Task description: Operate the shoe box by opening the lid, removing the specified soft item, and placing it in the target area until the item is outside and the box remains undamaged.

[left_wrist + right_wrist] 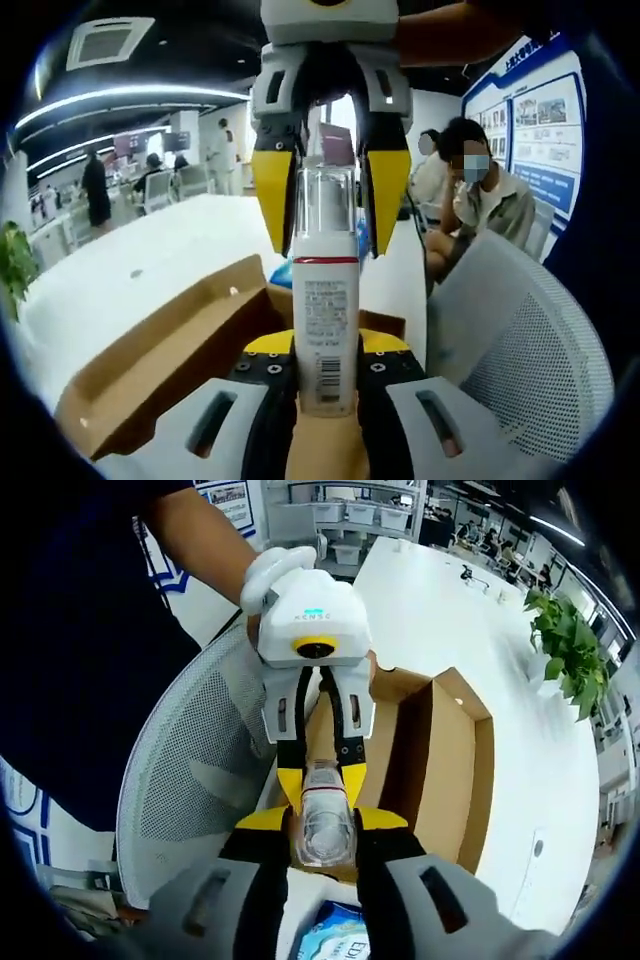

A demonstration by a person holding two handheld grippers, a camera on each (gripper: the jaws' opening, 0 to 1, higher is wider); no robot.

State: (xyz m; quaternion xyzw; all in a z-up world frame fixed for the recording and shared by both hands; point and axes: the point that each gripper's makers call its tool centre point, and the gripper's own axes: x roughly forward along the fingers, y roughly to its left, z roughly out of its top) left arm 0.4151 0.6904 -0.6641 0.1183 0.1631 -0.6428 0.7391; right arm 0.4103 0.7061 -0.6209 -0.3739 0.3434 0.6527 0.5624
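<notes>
Two handheld grippers meet over an open cardboard shoe box on a white table. A white bottle with a clear cap, a red band and a barcode label is held between them, above the box and outside it.

In the left gripper view, the left gripper has its yellow-tipped jaws pressed against the lower body of the bottle. The right gripper comes in from above, its jaws flanking the clear cap.

In the right gripper view, the right gripper pinches the cap, seen end-on, while the left gripper reaches in from beyond, closed around the bottle below it.

With both grippers clamped, pulling apart or twisting unevenly could pop the cap off, or the smooth bottle could slip and drop onto the box, denting a flap.

The left gripper view gives the bottle's label, seated people and a mesh chair back. The right gripper view gives the box's open flap, a blue packet below the jaws, and a potted plant.
</notes>
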